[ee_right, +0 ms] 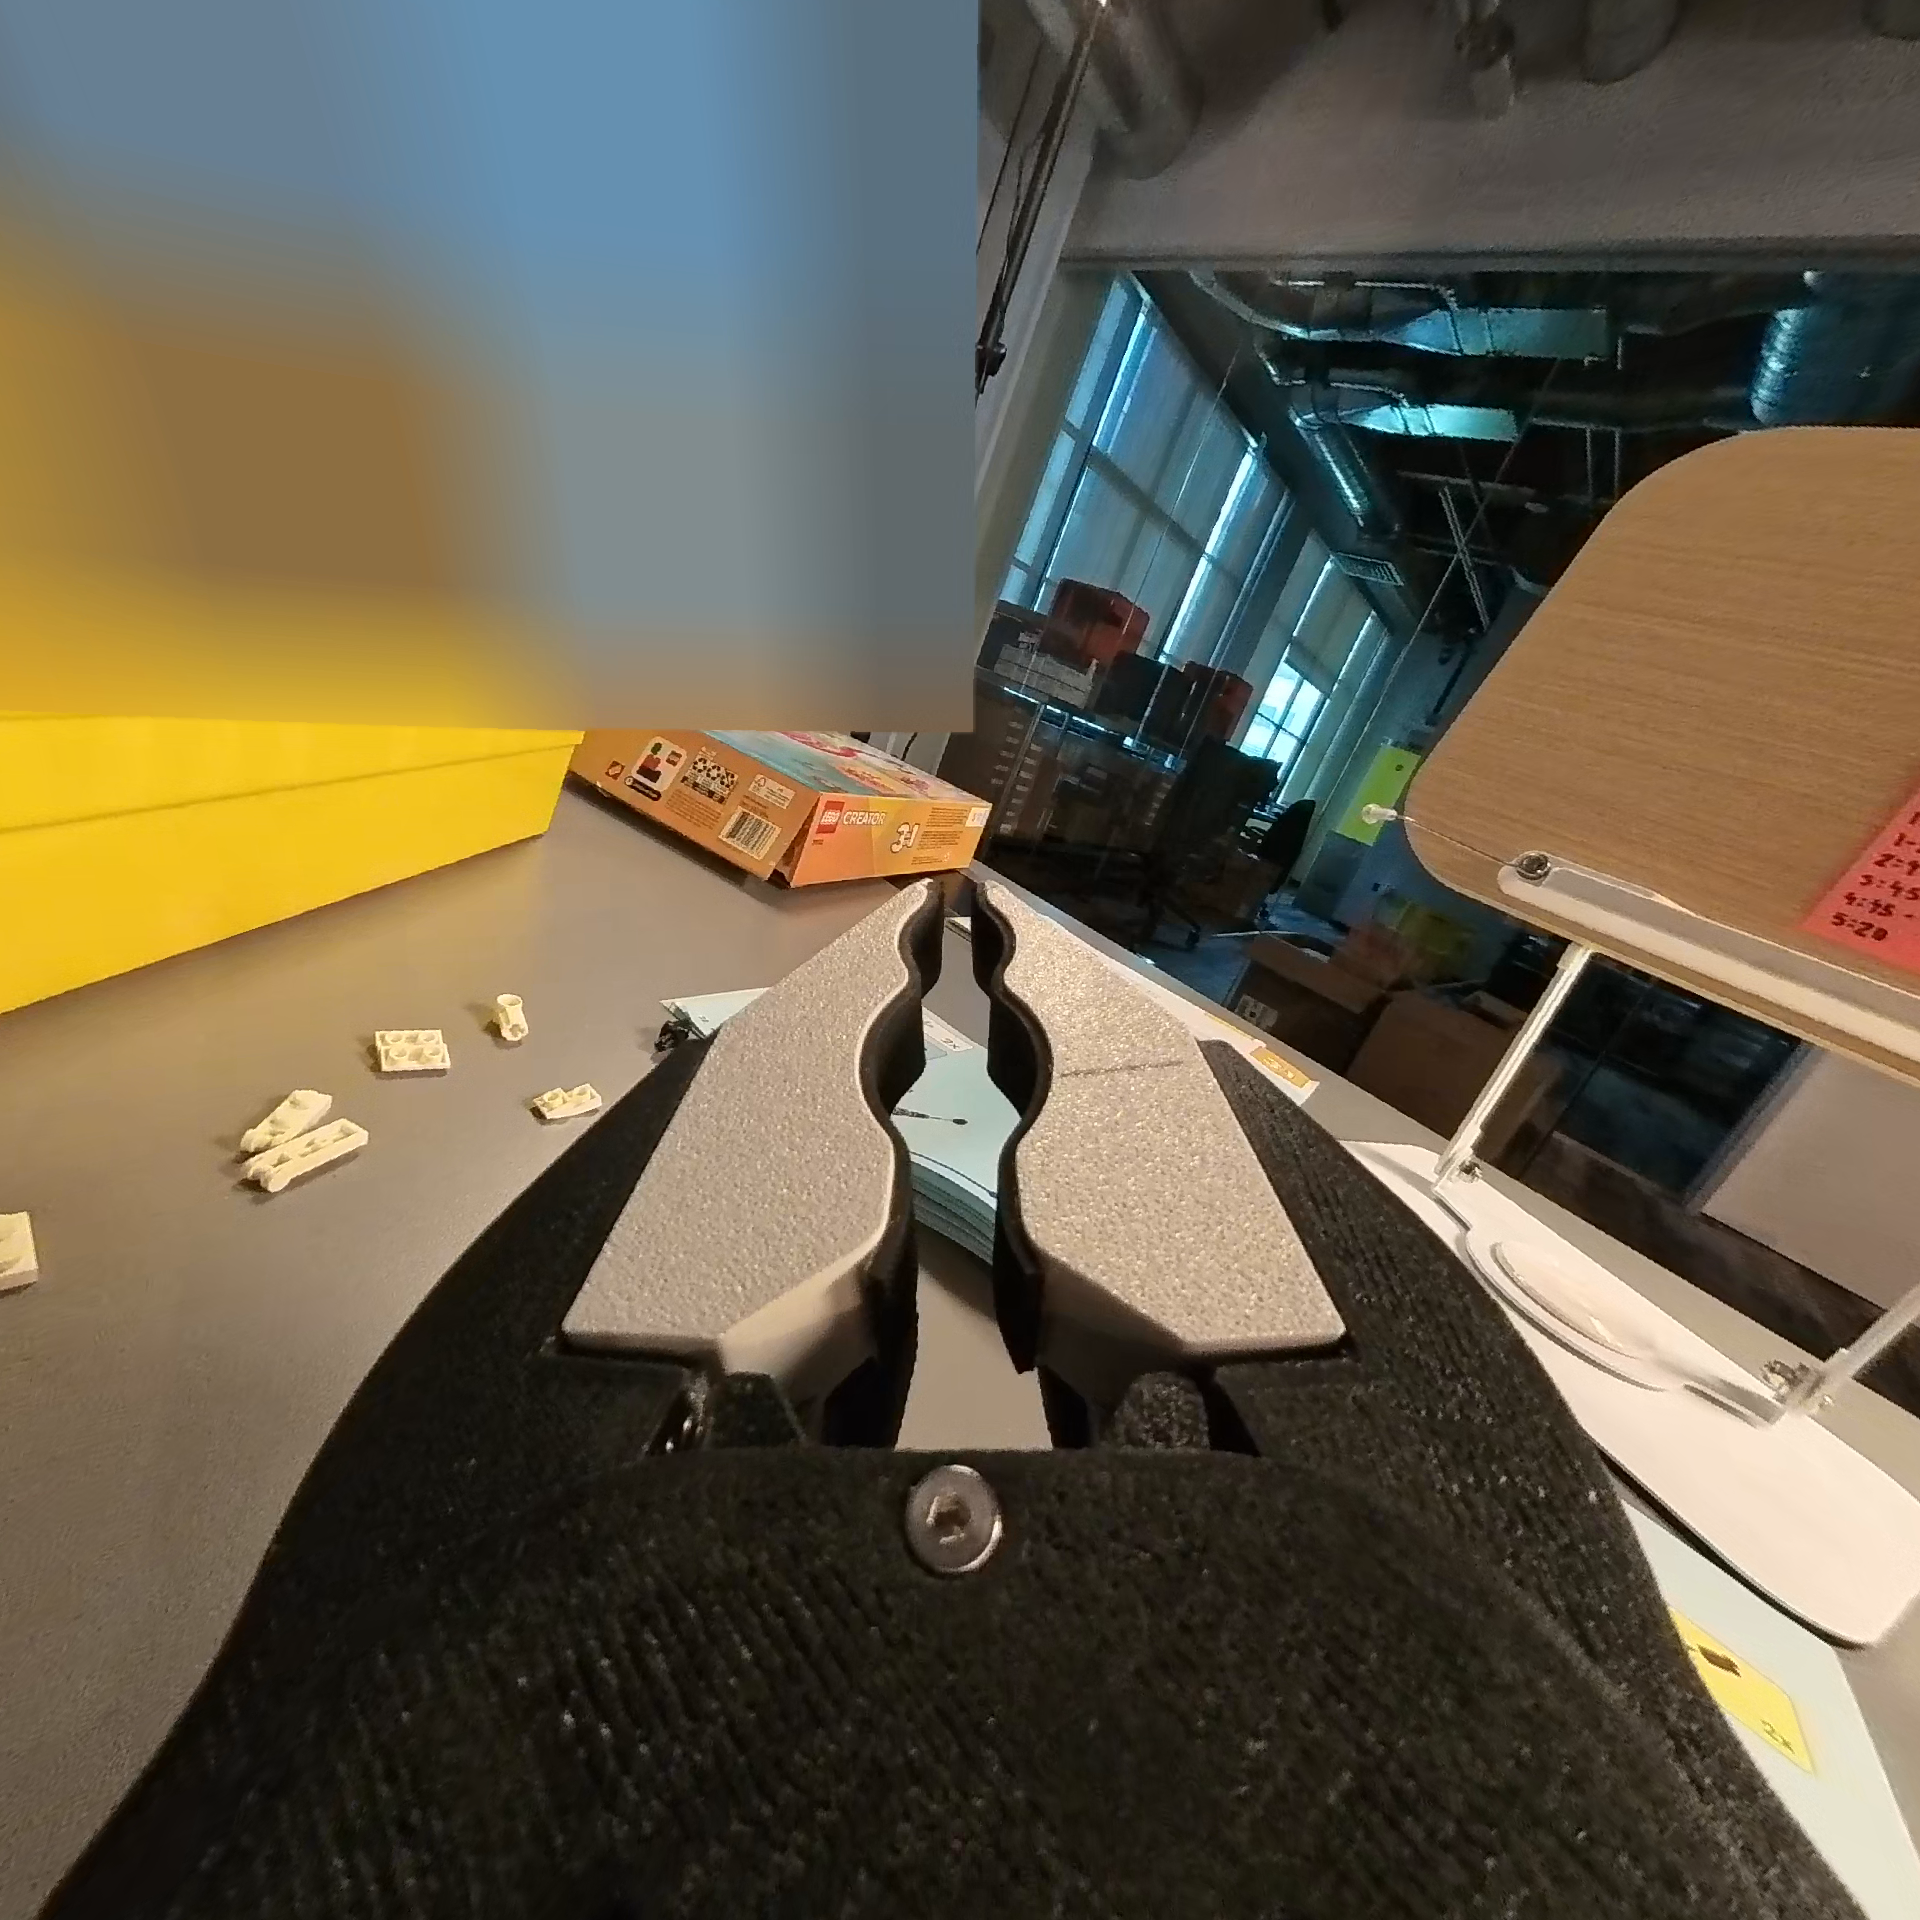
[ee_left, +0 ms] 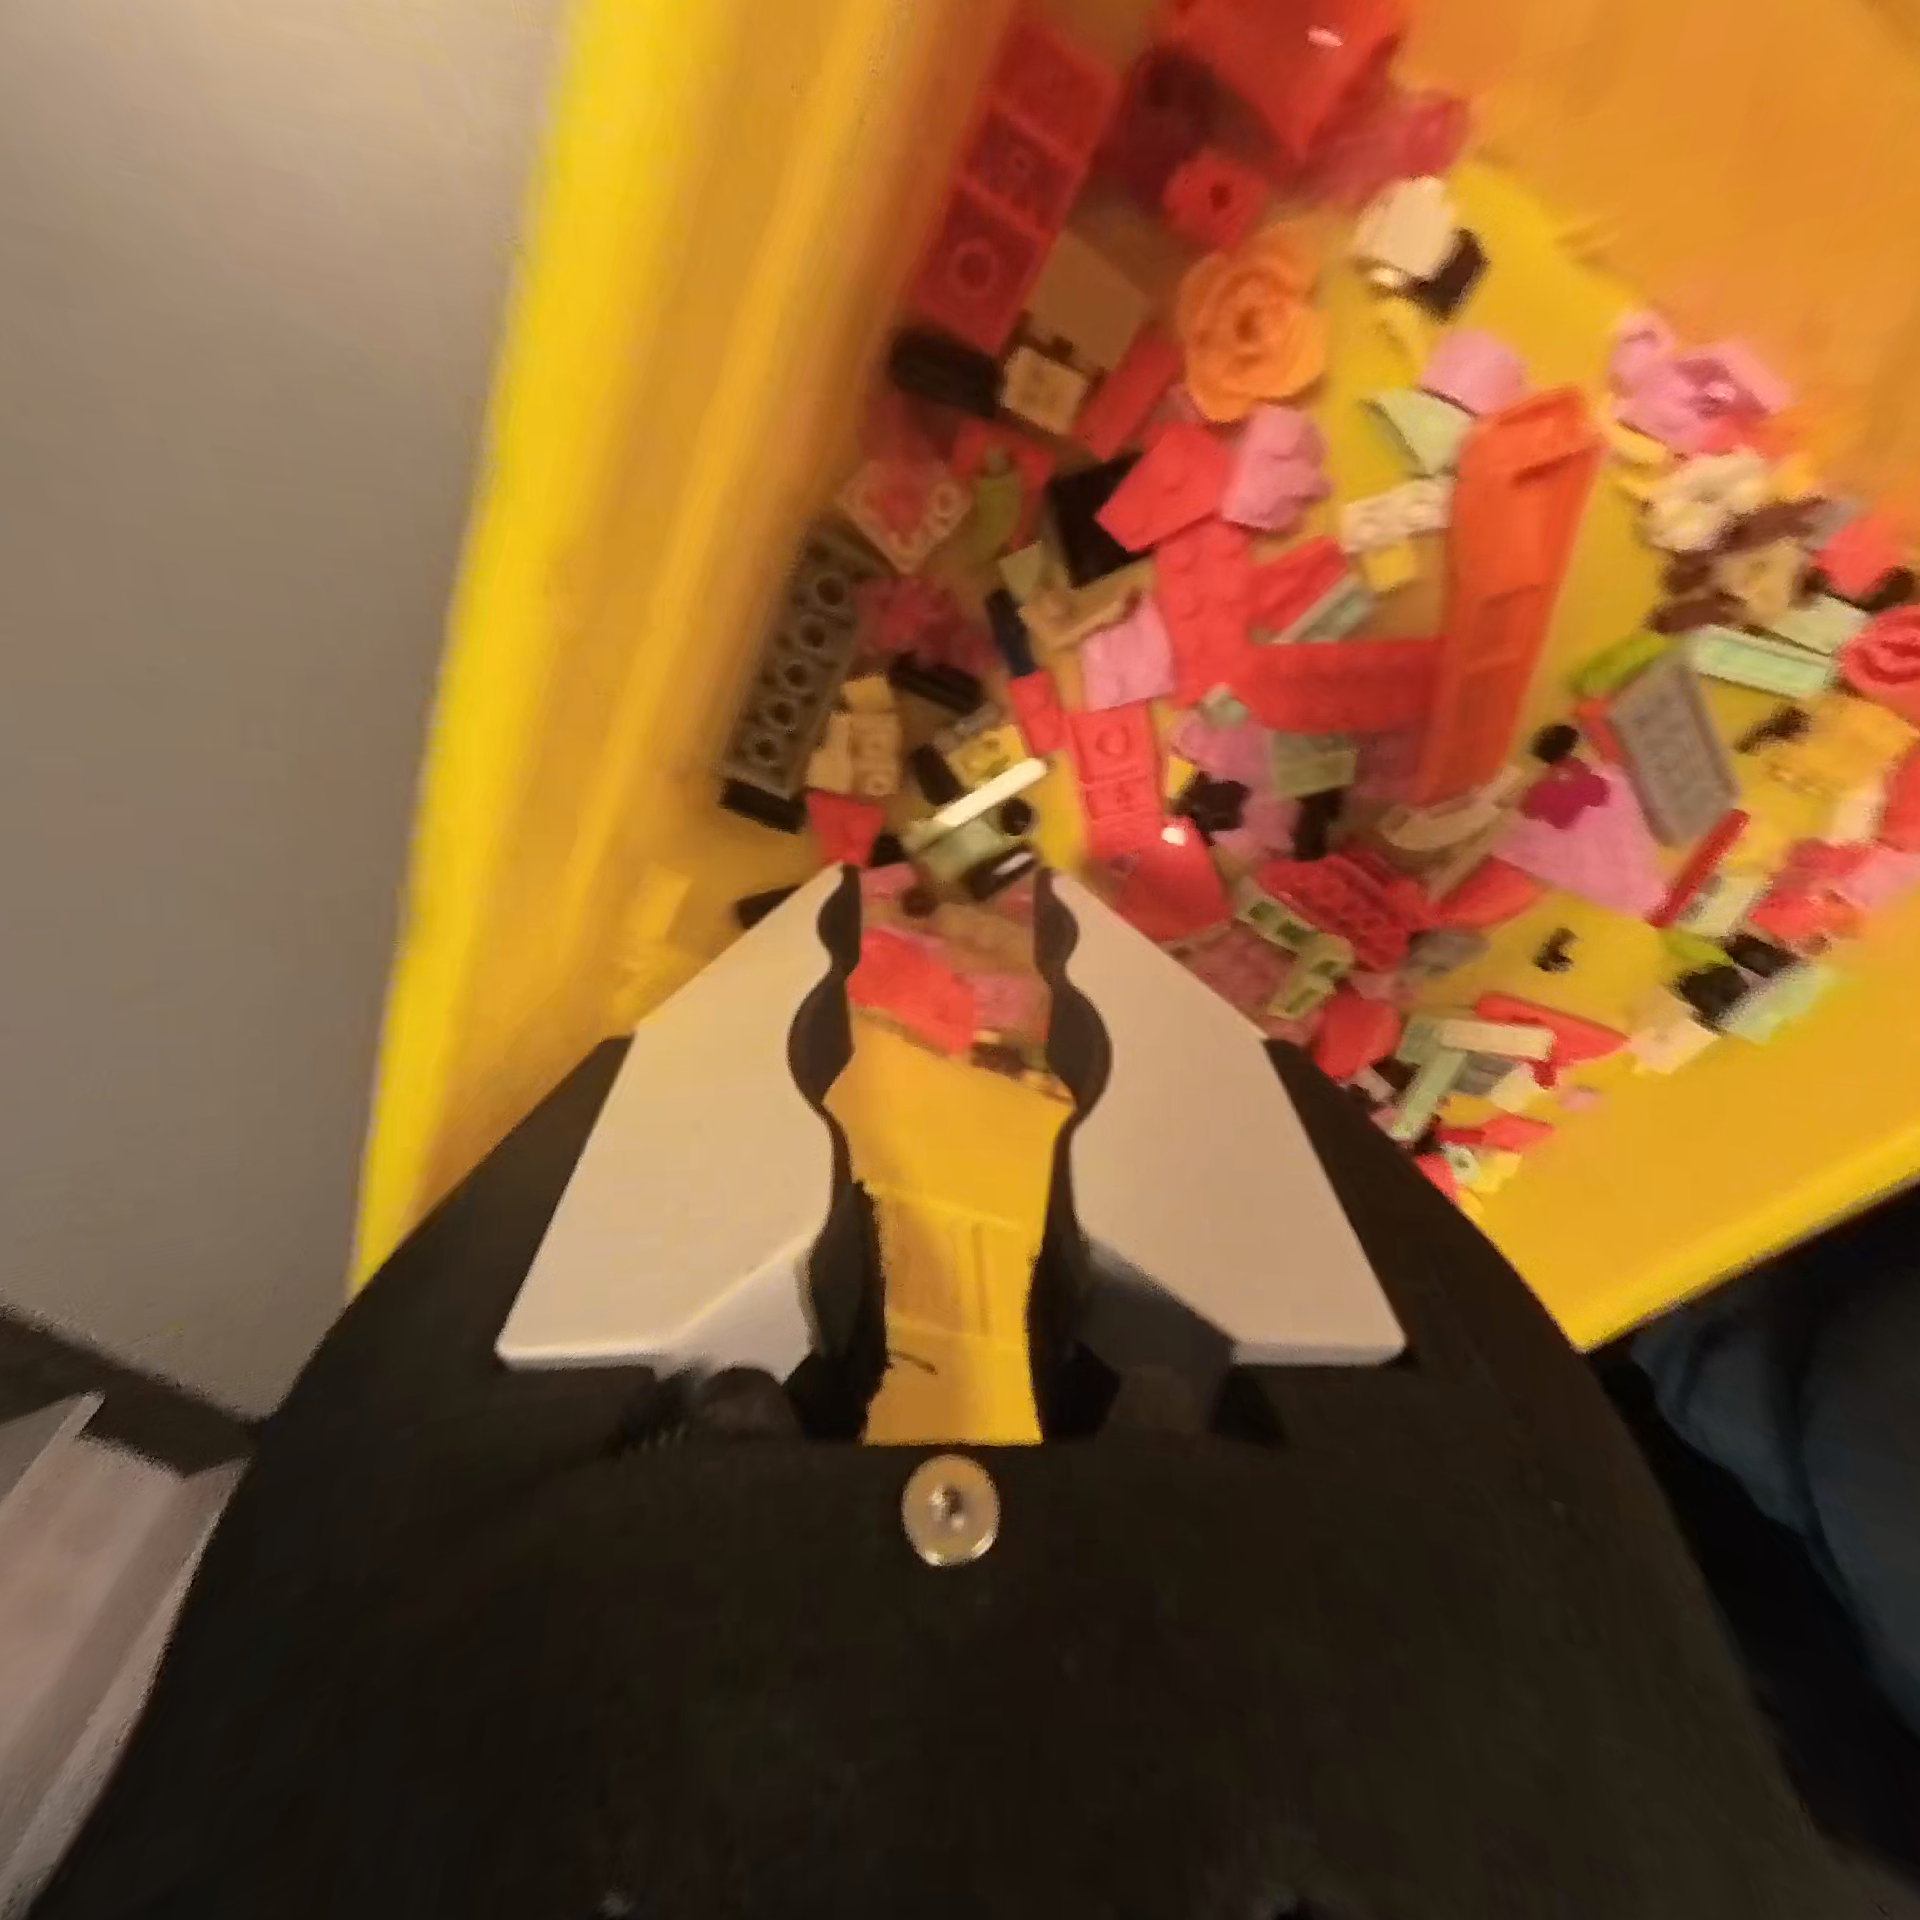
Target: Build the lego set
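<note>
In the left wrist view my left gripper point(ee_left: 945, 878) hangs over a yellow bin point(ee_left: 644, 520) full of mixed bricks, mostly red, pink and pale green. Its fingertips are closed on a small pale green piece with a white plate and a black part point(ee_left: 971, 847), which looks sharp against the blurred pile. In the right wrist view my right gripper point(ee_right: 958, 894) is shut, with nothing between the pads, low over the grey table point(ee_right: 208, 1403). Several small white pieces point(ee_right: 412, 1051) lie on the table to its left.
The yellow bin point(ee_right: 260, 831) stands at the left of the table. An orange cardboard box point(ee_right: 831, 821) lies behind it. A pale booklet point(ee_right: 945, 1143) lies under the right gripper. A wooden board on a clear stand point(ee_right: 1683, 727) with a white base point(ee_right: 1714, 1455) is at the right. Tip to tip, the grippers are about 40 cm apart.
</note>
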`<state>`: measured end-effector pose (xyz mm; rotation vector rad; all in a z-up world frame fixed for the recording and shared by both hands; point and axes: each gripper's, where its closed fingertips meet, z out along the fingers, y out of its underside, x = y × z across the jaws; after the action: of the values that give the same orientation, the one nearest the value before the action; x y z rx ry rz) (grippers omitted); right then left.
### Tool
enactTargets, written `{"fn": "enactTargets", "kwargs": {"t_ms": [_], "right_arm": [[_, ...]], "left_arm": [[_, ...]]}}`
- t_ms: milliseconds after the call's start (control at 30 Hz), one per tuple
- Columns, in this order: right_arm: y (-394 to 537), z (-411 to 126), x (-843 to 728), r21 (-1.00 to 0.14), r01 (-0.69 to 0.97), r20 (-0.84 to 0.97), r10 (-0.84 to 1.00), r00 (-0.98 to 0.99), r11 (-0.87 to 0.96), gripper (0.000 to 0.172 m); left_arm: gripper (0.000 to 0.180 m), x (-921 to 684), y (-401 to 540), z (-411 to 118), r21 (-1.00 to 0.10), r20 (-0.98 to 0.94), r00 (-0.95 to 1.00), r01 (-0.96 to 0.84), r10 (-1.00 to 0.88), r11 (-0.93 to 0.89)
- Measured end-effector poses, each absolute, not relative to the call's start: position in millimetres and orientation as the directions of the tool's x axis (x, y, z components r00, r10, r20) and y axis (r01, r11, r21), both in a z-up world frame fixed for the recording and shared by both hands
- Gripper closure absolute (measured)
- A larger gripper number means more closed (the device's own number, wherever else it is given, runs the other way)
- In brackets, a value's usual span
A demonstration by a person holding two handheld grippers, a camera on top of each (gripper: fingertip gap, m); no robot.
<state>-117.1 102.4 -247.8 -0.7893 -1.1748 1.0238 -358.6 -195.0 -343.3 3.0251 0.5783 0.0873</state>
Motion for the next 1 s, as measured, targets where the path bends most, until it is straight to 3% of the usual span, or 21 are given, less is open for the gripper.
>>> {"fn": "enactTargets", "kwargs": {"t_ms": [100,200,367,600,700,833,900,967,1000], "right_arm": [[102.1,-247.9,-117.2,-0.908,-0.219,0.352,0.934,0.064,0.358,0.169],[101.8,-248.1,-117.4,-0.907,-0.218,0.355,0.933,0.064,0.36,0.169],[101.7,-248.2,-117.4,-0.907,-0.218,0.356,0.932,0.063,0.361,0.169],[101.7,-248.3,-117.4,-0.906,-0.218,0.357,0.932,0.063,0.362,0.169],[101.7,-248.3,-117.5,-0.907,-0.218,0.357,0.932,0.063,0.362,0.169],[101.3,-248.3,-117.5,-0.906,-0.218,0.357,0.932,0.061,0.362,0.169],[101.3,-248.2,-117.4,-0.906,-0.218,0.358,0.932,0.061,0.362,0.169],[101.4,-248.2,-117.3,-0.906,-0.219,0.357,0.932,0.061,0.361,0.169],[101.4,-248.1,-117.2,-0.906,-0.219,0.356,0.932,0.062,0.361,0.169]], "left_arm": [[0.134,-334.4,-183.2,-345.4,0.046,0.189,0.915,0.354,0.356,-0.934],[0.122,-325.6,-179.6,-353.6,0.046,0.188,0.926,0.324,0.326,-0.945],[0.128,-314.6,-163.9,-358.0,-0.013,0.165,0.959,0.235,0.23,-0.972],[0.146,-356.3,-171.2,-349.2,-0.017,-0.144,0.969,0.199,0.199,-0.98],[0.146,-331.9,-161.5,-342.1,-0.077,0.071,0.963,0.266,0.261,-0.961],[0.145,-315.2,-172.3,-347.9,-0.005,0.156,0.947,0.284,0.279,-0.959],[0.136,-309.5,-175.2,-352.2,0.009,0.144,0.955,0.261,0.26,-0.965],[0.108,-311.5,-172.3,-351.2,-0.032,0.069,0.971,0.232,0.23,-0.972],[0.102,-309.4,-173.1,-348.0,-0.048,0.035,0.982,0.188,0.186,-0.981]]}}
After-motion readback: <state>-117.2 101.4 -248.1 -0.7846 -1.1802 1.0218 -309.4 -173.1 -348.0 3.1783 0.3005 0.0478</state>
